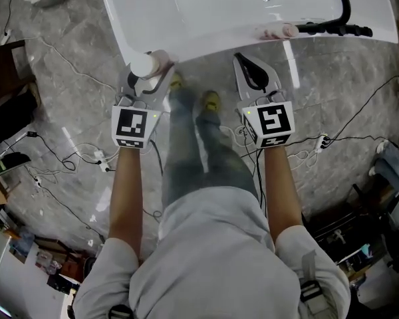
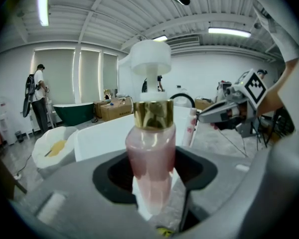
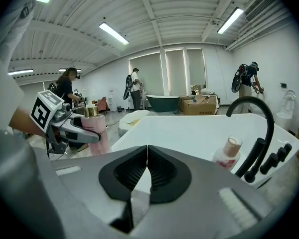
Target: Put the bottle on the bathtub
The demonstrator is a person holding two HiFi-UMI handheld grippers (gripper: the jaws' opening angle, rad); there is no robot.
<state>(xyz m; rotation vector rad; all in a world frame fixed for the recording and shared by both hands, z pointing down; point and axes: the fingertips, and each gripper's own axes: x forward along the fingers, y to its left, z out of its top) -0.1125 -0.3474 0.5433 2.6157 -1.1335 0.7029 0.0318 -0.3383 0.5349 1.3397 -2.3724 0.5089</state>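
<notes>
White bathtub (image 1: 206,18), pink bottle (image 2: 150,168), gold collar (image 2: 153,114) unseen in head view

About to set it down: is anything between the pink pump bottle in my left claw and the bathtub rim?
Nothing visible. The bathtub rim just beyond the pink pump bottle is bare. The small bottle and black faucet sit farther right along it, nearer the right claw.

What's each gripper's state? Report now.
Left gripper: closed on the pink pump bottle.
Right gripper: closed, empty.
</notes>
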